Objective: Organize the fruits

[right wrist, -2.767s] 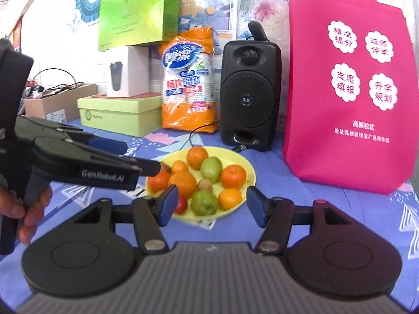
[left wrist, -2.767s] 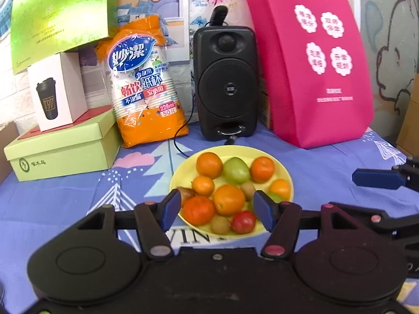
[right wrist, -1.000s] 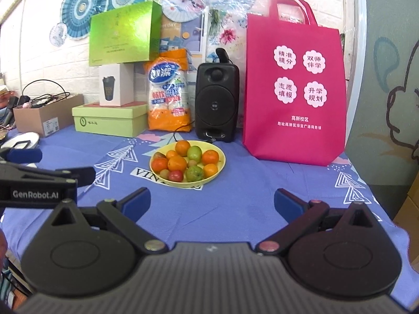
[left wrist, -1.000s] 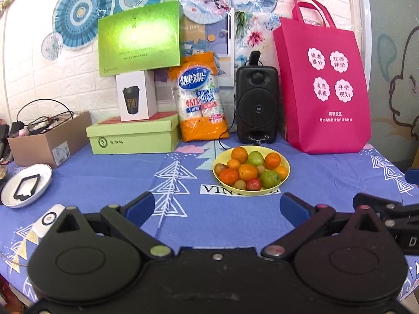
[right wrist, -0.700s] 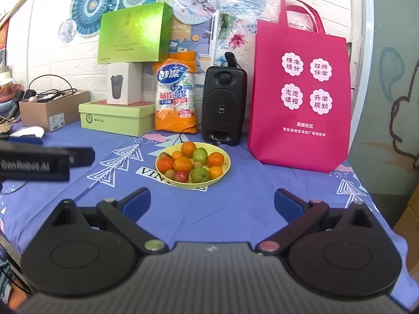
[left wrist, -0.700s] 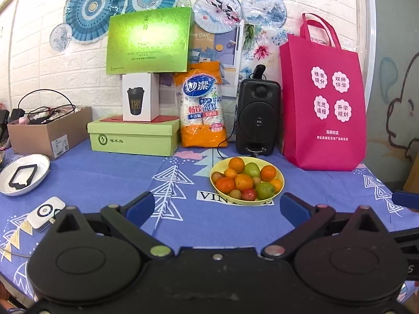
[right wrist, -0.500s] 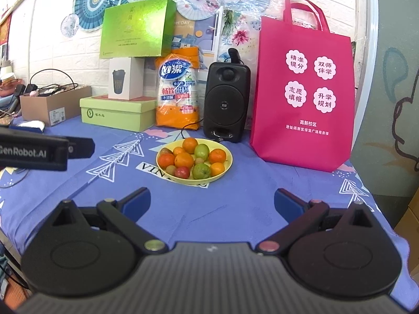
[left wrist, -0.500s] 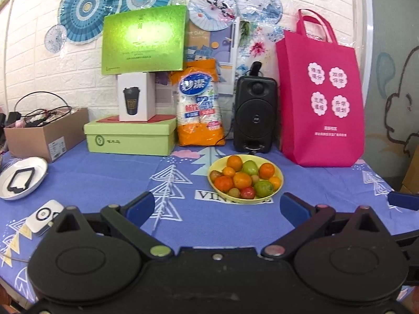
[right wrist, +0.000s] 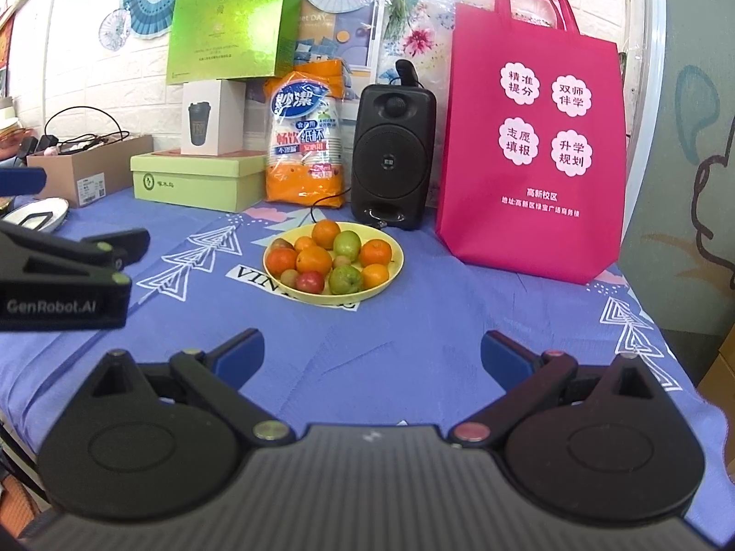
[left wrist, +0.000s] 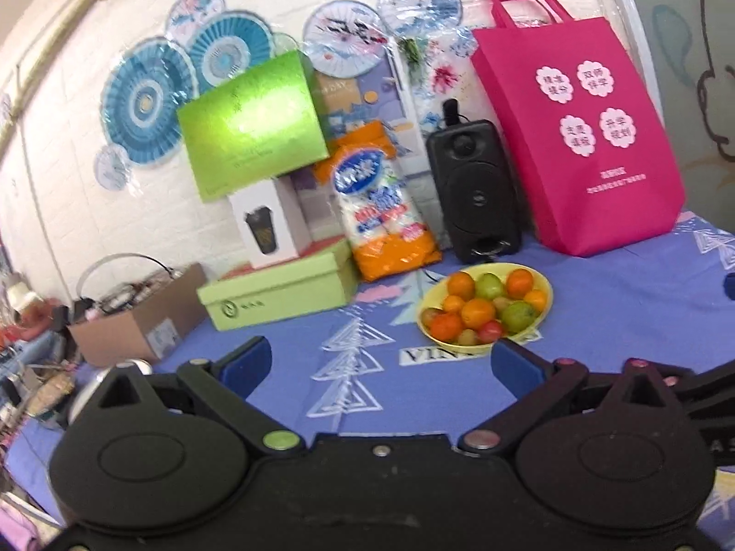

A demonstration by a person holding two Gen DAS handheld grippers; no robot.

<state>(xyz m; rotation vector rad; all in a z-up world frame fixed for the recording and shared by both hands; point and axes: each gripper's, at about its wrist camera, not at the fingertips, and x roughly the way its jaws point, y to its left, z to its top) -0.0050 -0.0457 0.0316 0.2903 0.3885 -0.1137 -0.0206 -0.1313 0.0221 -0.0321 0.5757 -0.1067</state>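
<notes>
A yellow plate [right wrist: 395, 255] on the blue tablecloth holds several oranges, green fruits and a red one [right wrist: 309, 282]. It also shows in the left wrist view [left wrist: 546, 285], to the right of centre. My right gripper [right wrist: 372, 353] is open and empty, well back from the plate. My left gripper [left wrist: 381, 362] is open and empty, also short of the plate and tilted. The left gripper's body shows at the left of the right wrist view [right wrist: 59, 271].
Behind the plate stand a black speaker [right wrist: 392, 156], an orange pack of paper cups [right wrist: 305, 147], green boxes [right wrist: 197, 179] and a pink bag [right wrist: 537, 137]. A cardboard box [right wrist: 87, 167] and a white dish [right wrist: 36, 213] sit at the left.
Both grippers drew back from the plate and opened wide. In the last half second the left gripper tilted and swung left; the right one moved slightly nearer the plate.
</notes>
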